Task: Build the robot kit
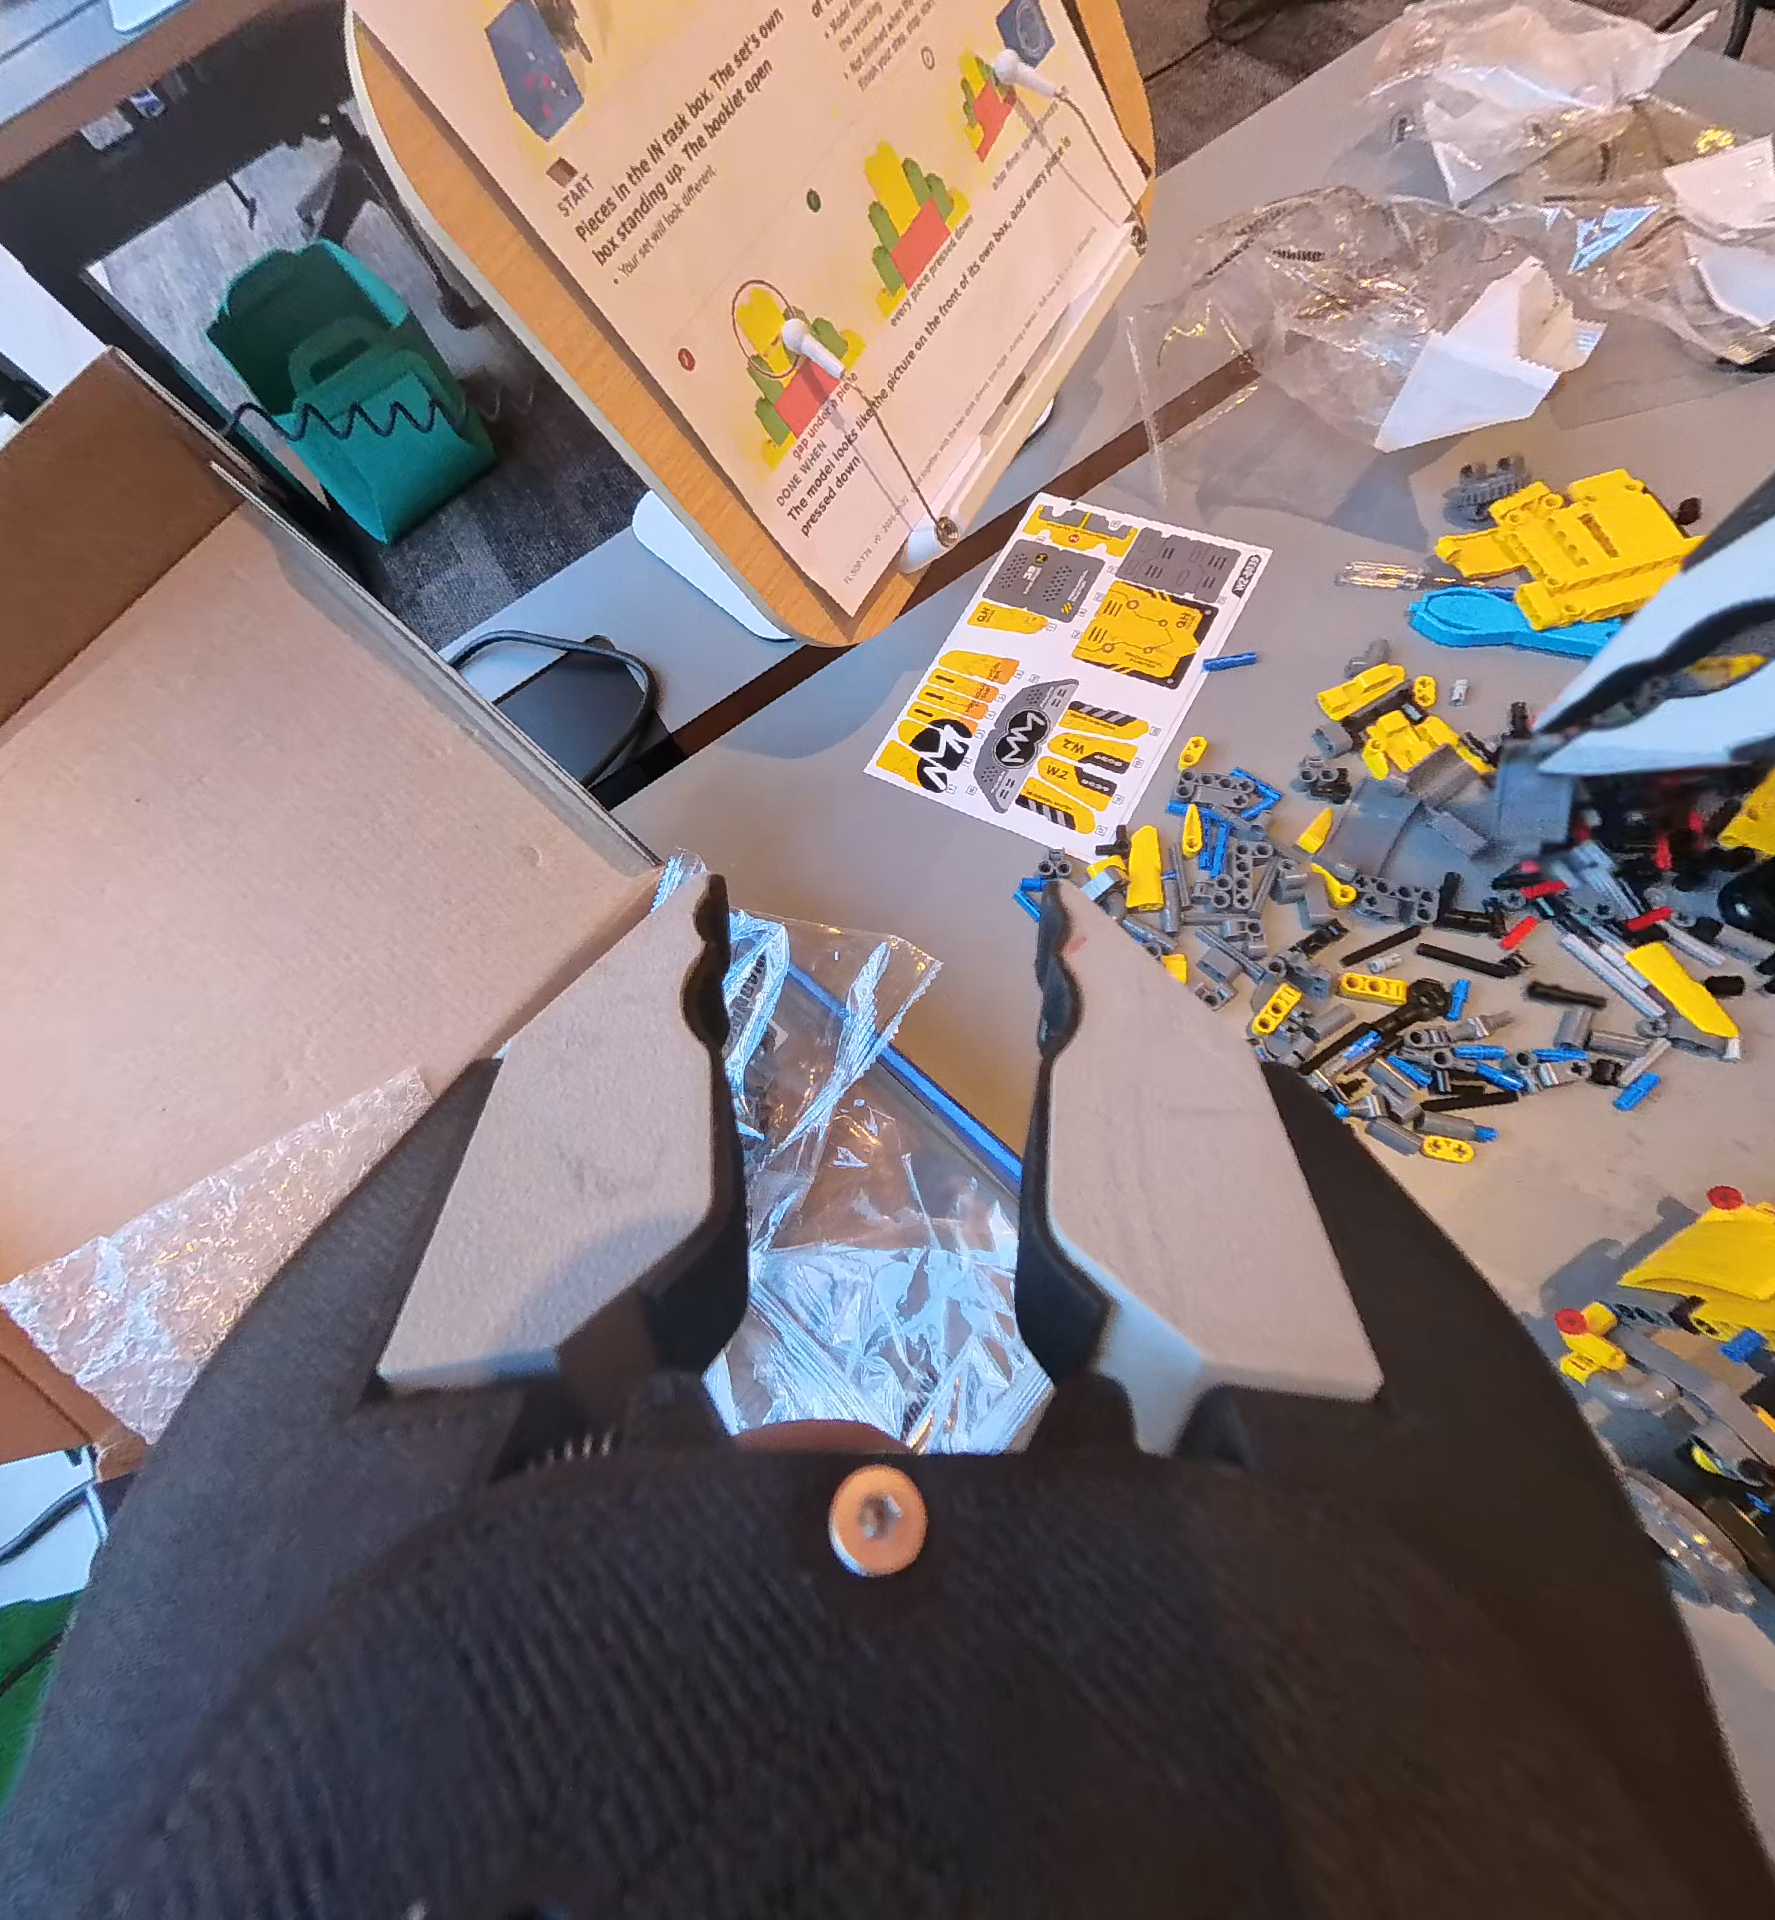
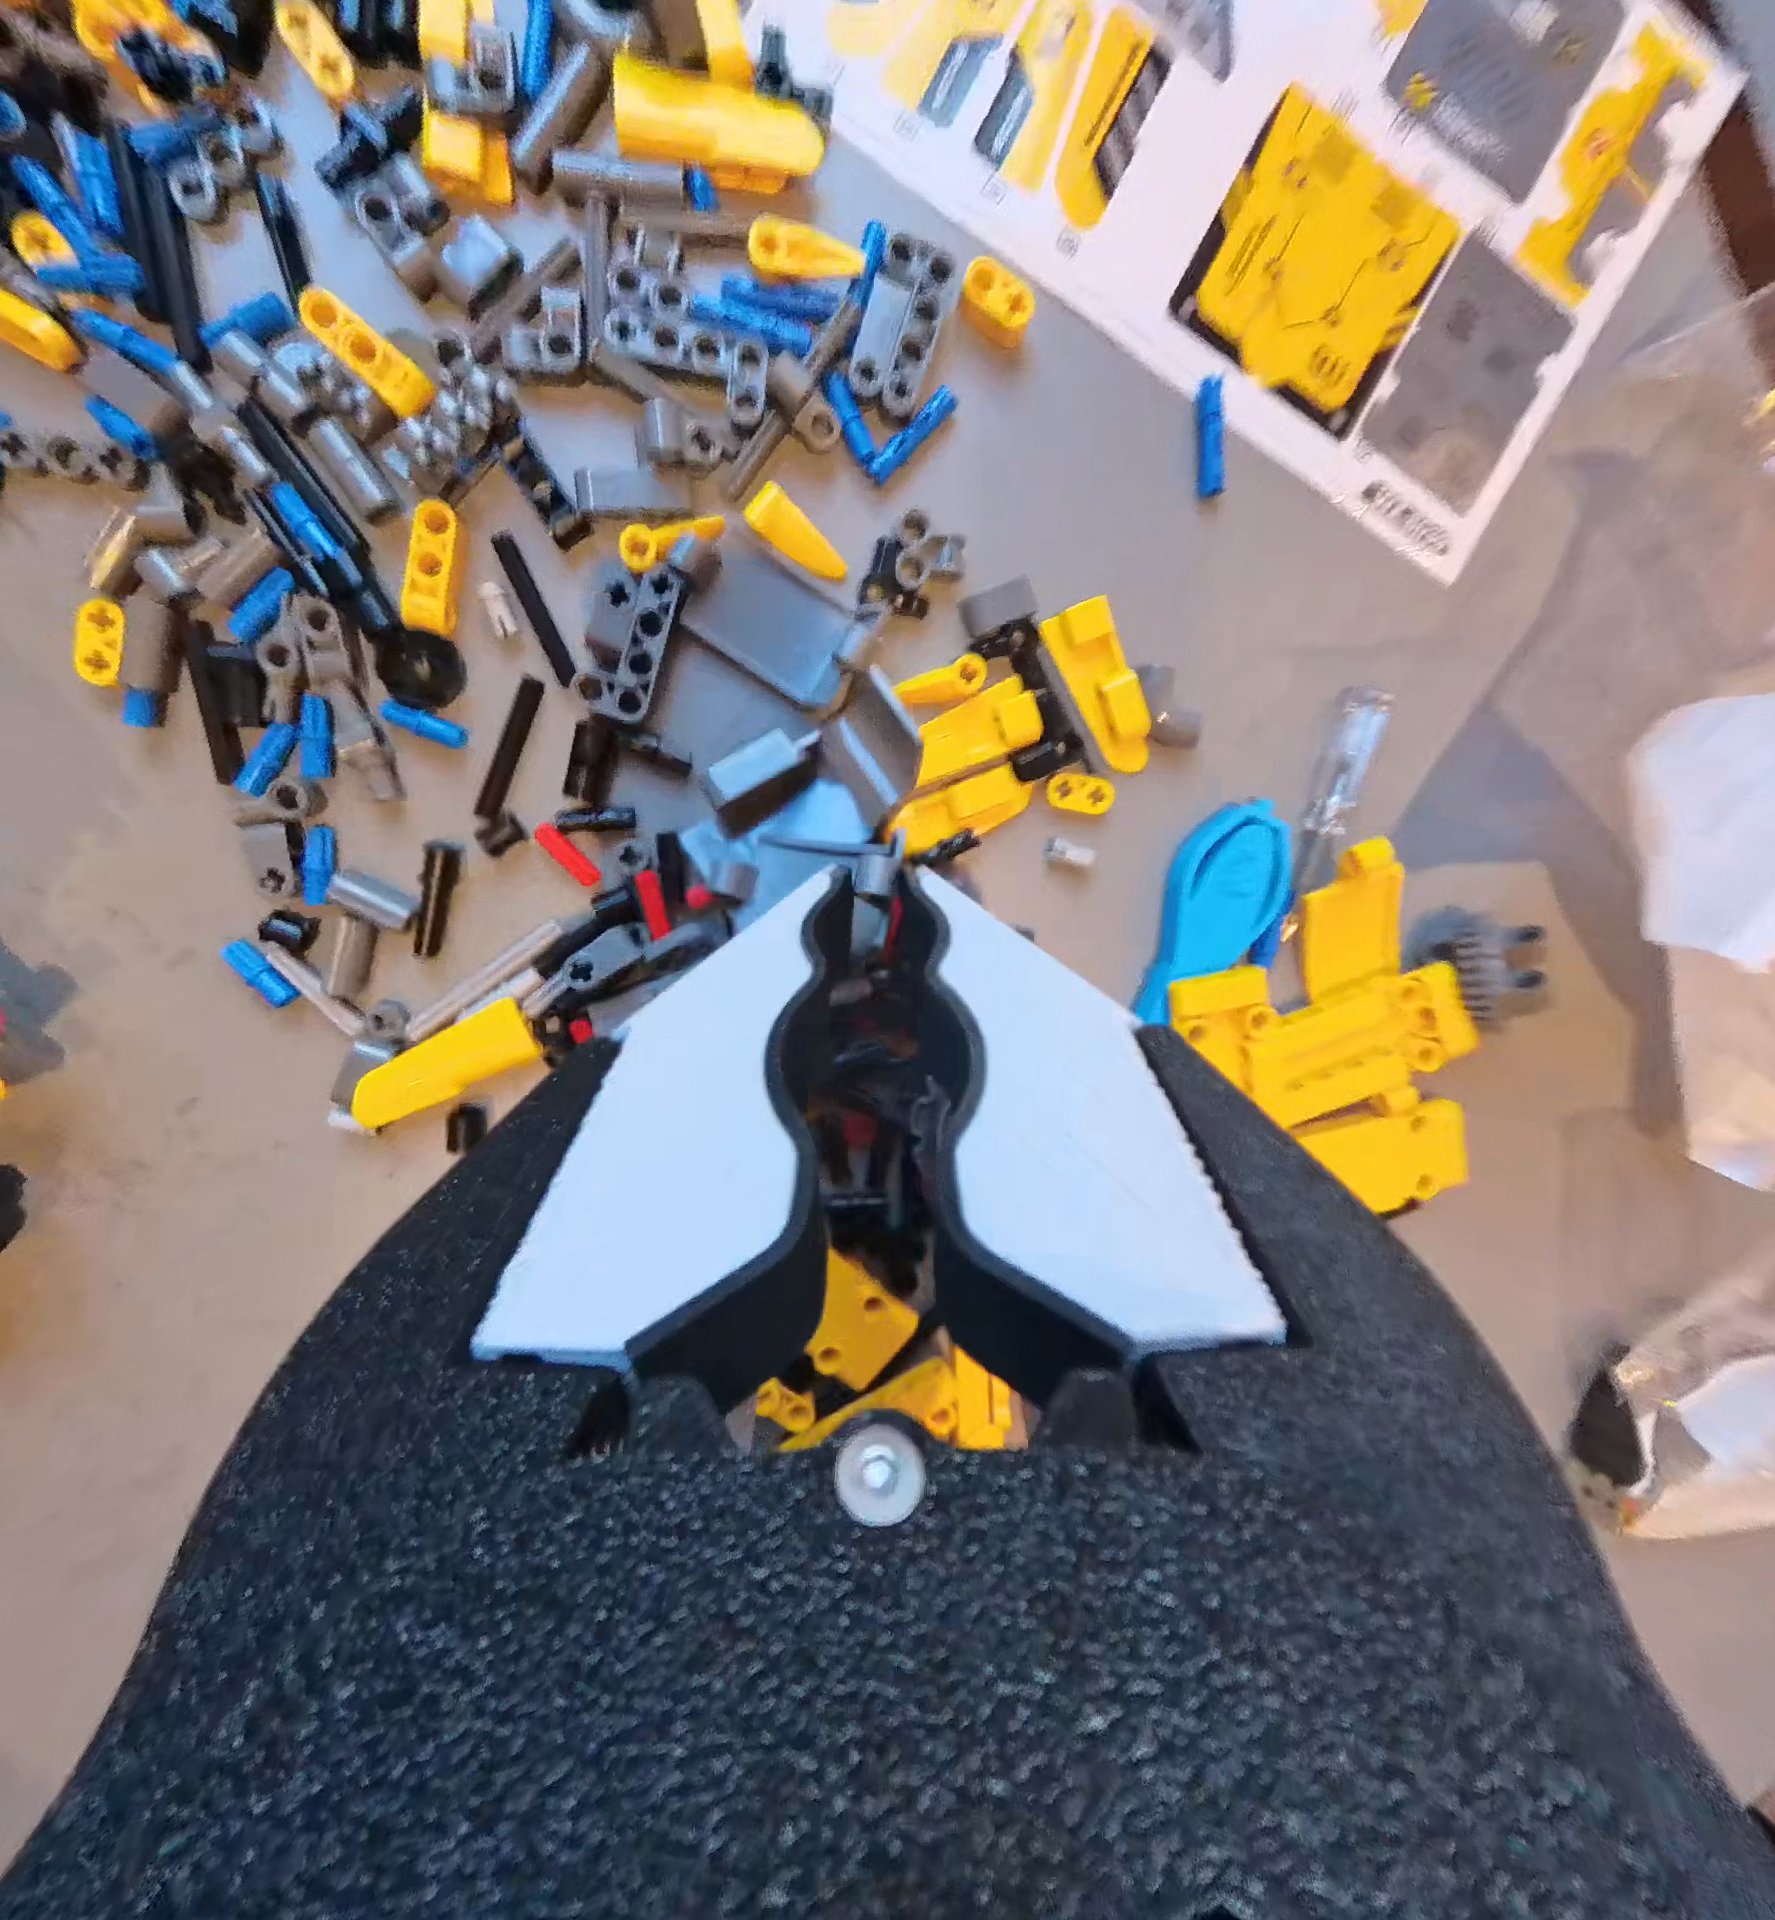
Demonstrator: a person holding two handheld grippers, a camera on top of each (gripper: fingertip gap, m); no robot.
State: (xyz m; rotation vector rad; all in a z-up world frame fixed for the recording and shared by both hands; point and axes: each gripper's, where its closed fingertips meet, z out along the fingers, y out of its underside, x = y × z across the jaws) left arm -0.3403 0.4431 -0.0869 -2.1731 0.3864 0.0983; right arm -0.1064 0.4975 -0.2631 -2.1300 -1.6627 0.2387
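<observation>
My left gripper (image 1: 878,914) is open and empty. It hovers over a crumpled clear plastic bag (image 1: 841,1195) at the edge of the grey table (image 1: 1485,1226), beside an open cardboard box (image 1: 187,831). My right gripper (image 2: 878,883) is nearly closed, with a small grey piece (image 2: 878,871) pinched between its tips. It is low over a spread of loose grey, blue, yellow and black building pieces (image 2: 395,416). In the left wrist view the right gripper (image 1: 1532,764) comes in from the right over the same pile (image 1: 1382,987).
A sticker sheet (image 1: 1070,665) lies beyond the pile. A blue tool (image 2: 1226,894) and a yellow sub-assembly (image 2: 1350,1049) lie right of my right gripper. A part-built yellow model (image 1: 1745,1299) stands near right. An instruction board (image 1: 810,260) and crumpled bags (image 1: 1485,208) stand at the back. The grippers' ends are close to 30 cm from one another. The part-built yellow model (image 1: 1745,1299) is about 20 cm from my right fingertips.
</observation>
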